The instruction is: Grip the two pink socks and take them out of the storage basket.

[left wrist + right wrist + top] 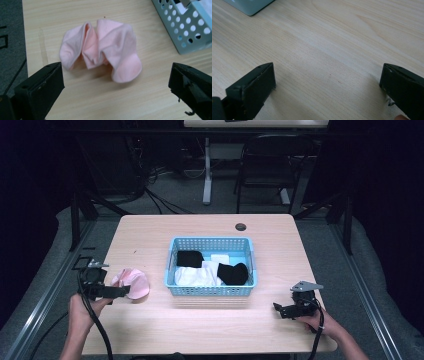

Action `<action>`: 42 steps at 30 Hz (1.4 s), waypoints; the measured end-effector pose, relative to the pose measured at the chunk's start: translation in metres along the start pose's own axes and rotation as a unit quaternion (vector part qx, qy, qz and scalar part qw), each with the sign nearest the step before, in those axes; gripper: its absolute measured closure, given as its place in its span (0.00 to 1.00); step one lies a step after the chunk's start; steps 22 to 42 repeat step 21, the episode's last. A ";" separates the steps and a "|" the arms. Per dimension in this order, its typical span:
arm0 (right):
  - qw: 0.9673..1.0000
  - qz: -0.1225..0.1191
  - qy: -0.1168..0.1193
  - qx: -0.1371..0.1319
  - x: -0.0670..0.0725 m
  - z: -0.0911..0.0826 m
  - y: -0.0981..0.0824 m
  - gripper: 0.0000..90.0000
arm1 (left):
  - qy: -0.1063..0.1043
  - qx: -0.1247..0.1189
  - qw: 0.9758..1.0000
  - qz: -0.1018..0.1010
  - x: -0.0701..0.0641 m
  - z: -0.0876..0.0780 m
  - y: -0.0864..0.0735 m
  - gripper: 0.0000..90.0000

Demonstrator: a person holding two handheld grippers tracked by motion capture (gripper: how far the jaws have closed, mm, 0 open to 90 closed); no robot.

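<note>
Pink cloth [100,50] crumpled, folds hiding inside; basket [180,37] cut off by frame edge.

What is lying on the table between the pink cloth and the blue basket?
Nothing. In the high view, bare wood separates the pink cloth from the blue basket. The left gripper view shows the same bare stretch of table.

The pink sock [100,50] lies crumpled on the desk [200,330], near its left edge and left of the blue basket [172,270], apart from it. It is soft, pale pink cloth, bunched into 2 rounded lobes with a deep fold between them. Its wider rounded end points toward the desk's near side.
</note>
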State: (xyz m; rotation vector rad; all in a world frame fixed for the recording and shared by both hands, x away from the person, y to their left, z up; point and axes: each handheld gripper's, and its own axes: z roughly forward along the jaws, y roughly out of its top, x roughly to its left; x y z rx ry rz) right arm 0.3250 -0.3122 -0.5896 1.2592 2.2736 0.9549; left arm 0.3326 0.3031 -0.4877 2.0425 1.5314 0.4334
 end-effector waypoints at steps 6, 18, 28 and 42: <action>1.000 0.000 -0.001 0.000 0.000 0.000 0.000 0.00 | 0.010 -0.001 1.000 -0.009 -0.002 0.005 -0.030 0.00; 1.000 0.000 0.000 0.000 0.000 0.000 0.000 0.00 | 0.021 0.008 1.000 -0.004 0.000 0.016 -0.060 0.00; 1.000 0.000 -0.001 0.000 0.000 0.000 0.000 0.00 | 0.020 0.013 1.000 -0.002 0.000 0.018 -0.061 0.00; 1.000 0.000 -0.001 0.000 0.000 0.000 0.000 0.00 | 0.020 0.013 1.000 -0.002 0.000 0.018 -0.061 0.00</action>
